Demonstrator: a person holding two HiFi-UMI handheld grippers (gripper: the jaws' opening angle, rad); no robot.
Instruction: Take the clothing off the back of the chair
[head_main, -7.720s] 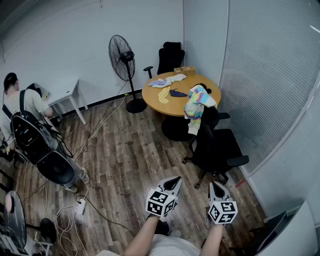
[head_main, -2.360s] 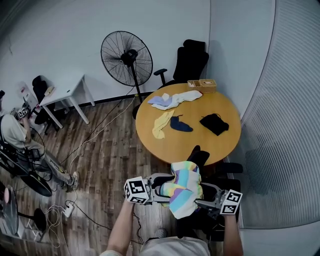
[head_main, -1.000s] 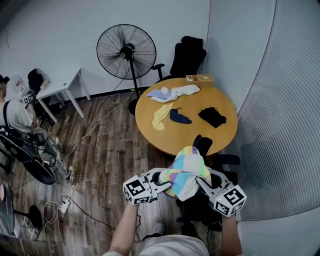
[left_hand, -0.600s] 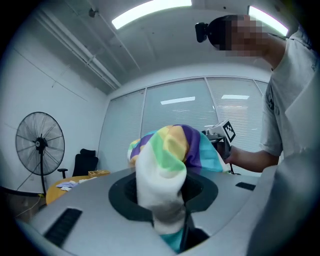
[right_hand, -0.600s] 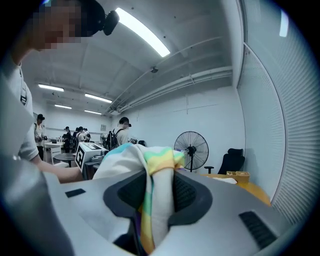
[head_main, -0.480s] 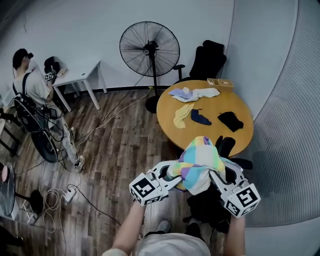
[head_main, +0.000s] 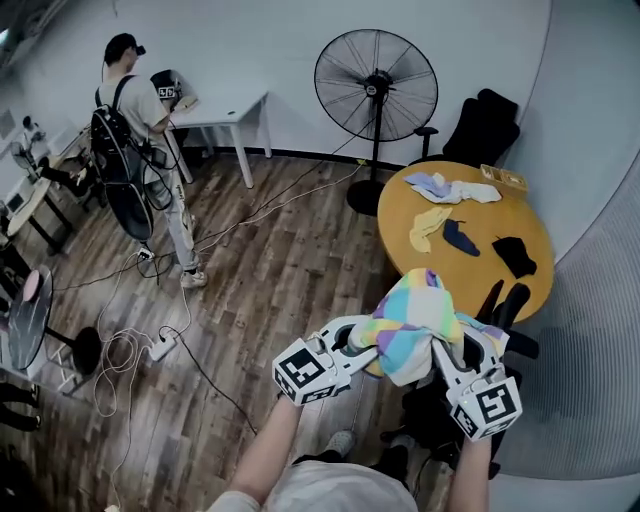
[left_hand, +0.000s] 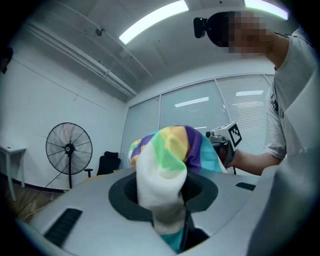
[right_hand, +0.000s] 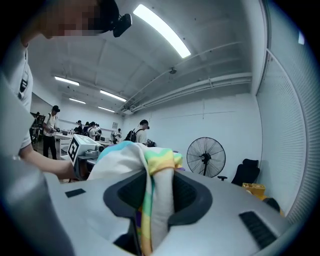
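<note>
A pastel patchwork garment (head_main: 415, 325) hangs bunched between my two grippers, lifted off the black office chair (head_main: 505, 305) that stands just to its right by the round table. My left gripper (head_main: 365, 340) is shut on the garment's left side. My right gripper (head_main: 462, 350) is shut on its right side. In the left gripper view the cloth (left_hand: 167, 165) fills the jaws, and the right gripper (left_hand: 222, 142) shows behind it. In the right gripper view the fabric (right_hand: 150, 190) is pinched between the jaws, with the left gripper (right_hand: 82, 150) beyond.
The round wooden table (head_main: 405, 255) holds several small clothes and a box. A standing fan (head_main: 375, 85) is behind it, with another black chair (head_main: 485, 125). A person (head_main: 135, 110) stands by a white desk (head_main: 225, 105). Cables (head_main: 150, 340) trail on the floor. Blinds are at right.
The garment lay draped on the chair back, then both grippers took hold of it. Over the last second they carried it up and away from the chair, while the view swung left.
</note>
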